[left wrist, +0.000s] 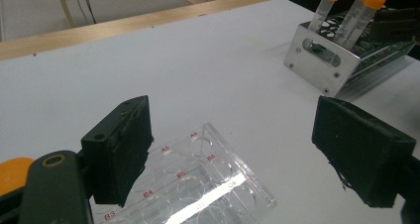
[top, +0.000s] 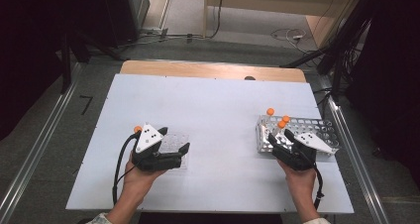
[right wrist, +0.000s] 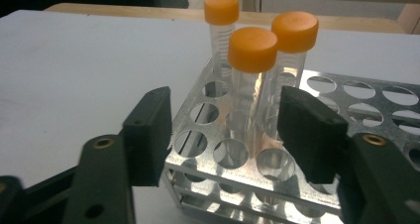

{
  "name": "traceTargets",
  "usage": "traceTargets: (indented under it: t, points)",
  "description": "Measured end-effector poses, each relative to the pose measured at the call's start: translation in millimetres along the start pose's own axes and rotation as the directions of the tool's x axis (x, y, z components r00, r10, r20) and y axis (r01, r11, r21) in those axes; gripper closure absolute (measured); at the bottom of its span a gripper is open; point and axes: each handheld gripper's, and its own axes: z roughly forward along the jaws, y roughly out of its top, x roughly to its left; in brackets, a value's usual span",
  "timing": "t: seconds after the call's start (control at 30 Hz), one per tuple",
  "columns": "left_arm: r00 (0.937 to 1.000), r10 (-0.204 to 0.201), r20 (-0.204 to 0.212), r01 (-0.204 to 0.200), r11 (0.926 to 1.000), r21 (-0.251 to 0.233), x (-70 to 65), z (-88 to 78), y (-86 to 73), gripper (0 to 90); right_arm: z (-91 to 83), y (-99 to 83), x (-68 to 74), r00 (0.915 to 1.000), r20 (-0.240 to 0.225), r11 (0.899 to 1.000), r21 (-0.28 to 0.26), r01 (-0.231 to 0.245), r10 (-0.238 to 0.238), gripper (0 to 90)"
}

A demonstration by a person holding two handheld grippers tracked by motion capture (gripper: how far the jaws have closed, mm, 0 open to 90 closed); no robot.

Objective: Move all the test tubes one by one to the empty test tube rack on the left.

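Orange-capped tube (right wrist: 250,85) standing between my right claw (right wrist: 225,130)'s pads, not yet clamped.
I'm straddling it in the metal rack (right wrist: 317,149) for lifting; left claw (left wrist: 247,149) is hovering apart over the clear well plate (left wrist: 198,184).

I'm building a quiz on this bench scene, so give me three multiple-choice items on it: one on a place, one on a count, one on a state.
1. Where does the metal rack sit in the high view?
A. on the table's right side
B. on the table's left side
C. on the floor

2. How many orange-capped tubes stand in the rack?
A. one
B. three
C. five

3. How does the right claw stand toward the nearest tube?
A. clamped on its cap
B. lifting it clear of the rack
C. jaws either side of it, not pressing

Answers:
1. A, the rack lies by the right hand.
2. B, three orange caps show in the right gripper view.
3. C, there is a gap between each jaw and the tube, which sits in its hole.
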Motion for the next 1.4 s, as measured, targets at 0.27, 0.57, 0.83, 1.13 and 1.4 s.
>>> traceTargets:
  t: [0.27, 0.57, 0.83, 1.13, 1.4]
  points:
    - [1.0, 0.002, 0.0, -0.002, 1.0, 0.0, -0.6, 0.2, -0.2, 16.5, 8.9, -0.6, -2.7, 0.9995, 0.029, 1.0, 0.003, -0.014, 0.014, 55.7]
    - [1.0, 0.006, -0.005, -0.006, 0.9999, 0.014, -1.3, 1.6, -0.8, 16.7, 17.3, -1.4, -3.5, 0.9995, 0.032, 1.0, 0.003, -0.007, 0.007, 61.9]
    - [1.0, 0.005, -0.004, -0.005, 0.9997, 0.022, -2.4, 2.6, -1.3, 16.8, 23.1, -1.9, -4.4, 0.9991, 0.042, 1.0, 0.003, -0.006, 0.006, 69.2]
    - [1.0, 0.008, -0.006, -0.008, 0.9997, 0.024, -2.7, 2.8, -1.4, 16.9, 20.9, 0.1, -3.8, 0.9983, 0.057, 1.0, -0.009, 0.017, -0.016, 71.1]
    - [0.9999, 0.012, -0.002, -0.012, 0.9996, 0.025, -4.1, 3.1, -1.5, 16.9, 9.5, 10.8, 2.8, 0.9939, 0.082, 0.995, -0.059, 0.079, -0.074, 71.1]
